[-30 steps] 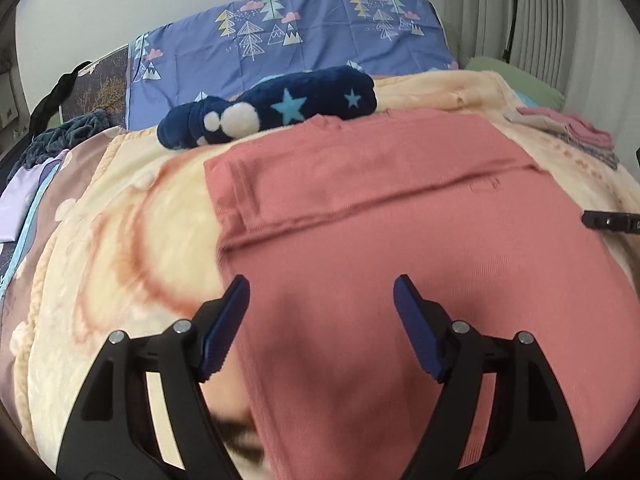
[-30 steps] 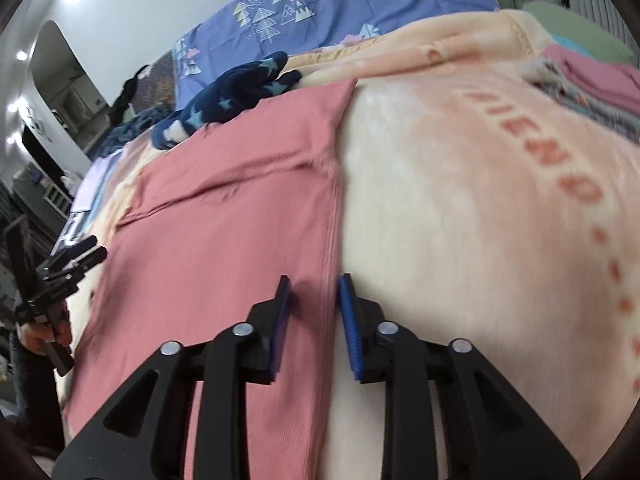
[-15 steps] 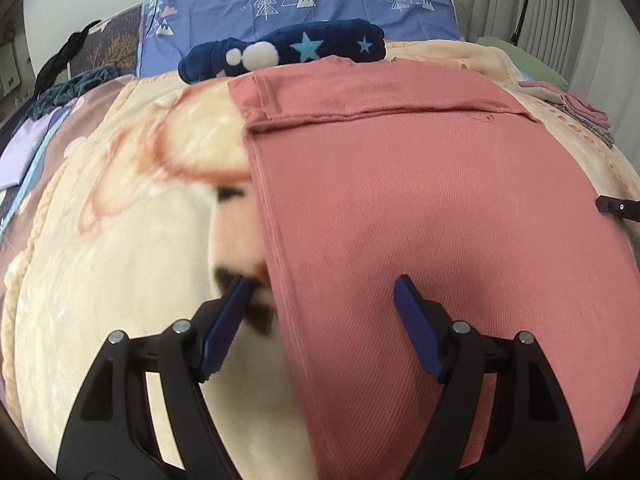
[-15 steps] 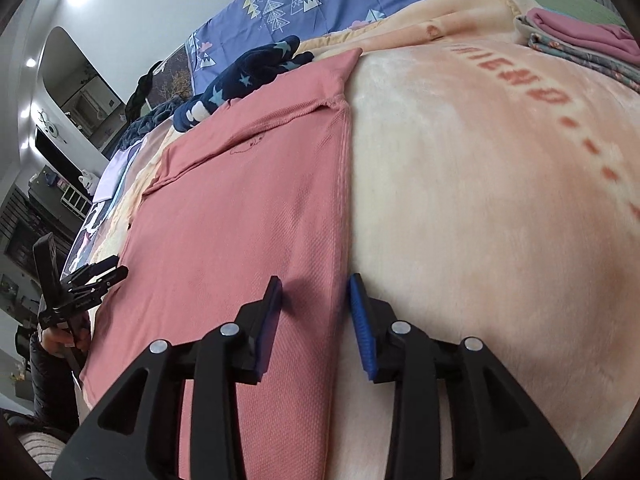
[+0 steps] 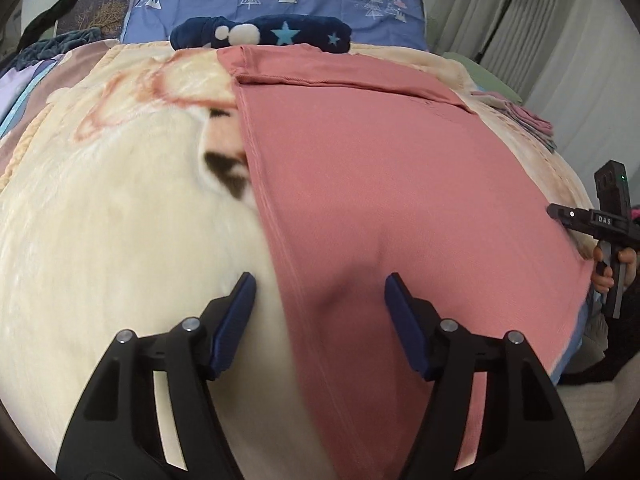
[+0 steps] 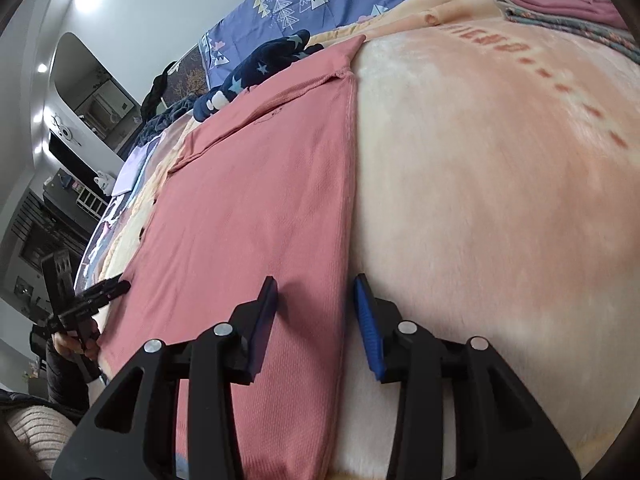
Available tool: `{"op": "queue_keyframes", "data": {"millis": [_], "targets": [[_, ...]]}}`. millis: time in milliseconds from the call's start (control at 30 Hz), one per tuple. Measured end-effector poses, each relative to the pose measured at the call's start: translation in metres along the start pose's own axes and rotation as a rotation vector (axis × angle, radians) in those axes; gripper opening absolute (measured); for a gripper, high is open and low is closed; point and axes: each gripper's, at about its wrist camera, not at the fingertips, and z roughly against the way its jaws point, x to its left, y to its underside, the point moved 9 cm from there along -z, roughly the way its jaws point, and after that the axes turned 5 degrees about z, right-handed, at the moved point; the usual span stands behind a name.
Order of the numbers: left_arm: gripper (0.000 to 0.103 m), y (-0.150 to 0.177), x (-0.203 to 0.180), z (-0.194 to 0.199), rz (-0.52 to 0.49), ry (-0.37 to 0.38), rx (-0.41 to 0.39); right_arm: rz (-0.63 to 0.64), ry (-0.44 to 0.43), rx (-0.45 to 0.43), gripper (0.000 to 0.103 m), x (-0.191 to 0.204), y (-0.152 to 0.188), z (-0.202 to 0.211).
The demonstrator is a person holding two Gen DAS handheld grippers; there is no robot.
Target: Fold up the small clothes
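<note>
A pink garment (image 5: pixel 380 200) lies spread flat on a cream blanket (image 5: pixel 120 240), with a folded band across its far end. My left gripper (image 5: pixel 320 292) hovers low over the garment's left side edge. That edge runs between the blue pads, which do not press on it, and the jaws are closing. My right gripper (image 6: pixel 316 292) straddles the garment's (image 6: pixel 260 200) right side edge. Its jaws are opening and the pads stand clear of the cloth. Each view shows the other gripper held at the far side of the garment.
A navy star-patterned soft item (image 5: pixel 260 34) lies at the garment's far end, before a blue tree-print pillow (image 5: pixel 280 0). A stack of folded clothes (image 6: pixel 560 8) sits far right on the blanket (image 6: pixel 500 200). A lamp stand (image 5: pixel 500 20) and curtains stand behind.
Both grippers have slid back along the garment's side edges toward its near end. The right jaws have widened and the left jaws have narrowed a little.
</note>
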Motion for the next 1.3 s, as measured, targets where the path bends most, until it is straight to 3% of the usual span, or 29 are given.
{"op": "queue_keyframes", "data": {"millis": [200, 367, 733, 1033, 1300], "targets": [[0.063, 0.038, -0.016, 0.028, 0.004, 0.088, 0.006, -0.022, -0.067, 0.017, 0.04, 0.005, 0.032, 0.02], [0.044, 0.038, -0.009, 0.031, 0.063, 0.106, 0.013, -0.033, -0.075, 0.019, 0.041, 0.008, 0.033, 0.02], [0.046, 0.023, -0.011, 0.01, 0.075, 0.138, 0.016, -0.004, -0.06, 0.039, 0.044, 0.017, 0.029, 0.009], [0.046, 0.051, -0.019, 0.036, 0.03, 0.139, 0.057, 0.029, -0.015, 0.063, 0.044, 0.024, 0.046, 0.022], [0.046, 0.046, -0.023, 0.026, 0.045, 0.16, 0.061, 0.028, -0.017, 0.063, 0.044, 0.028, 0.042, 0.016]]}}
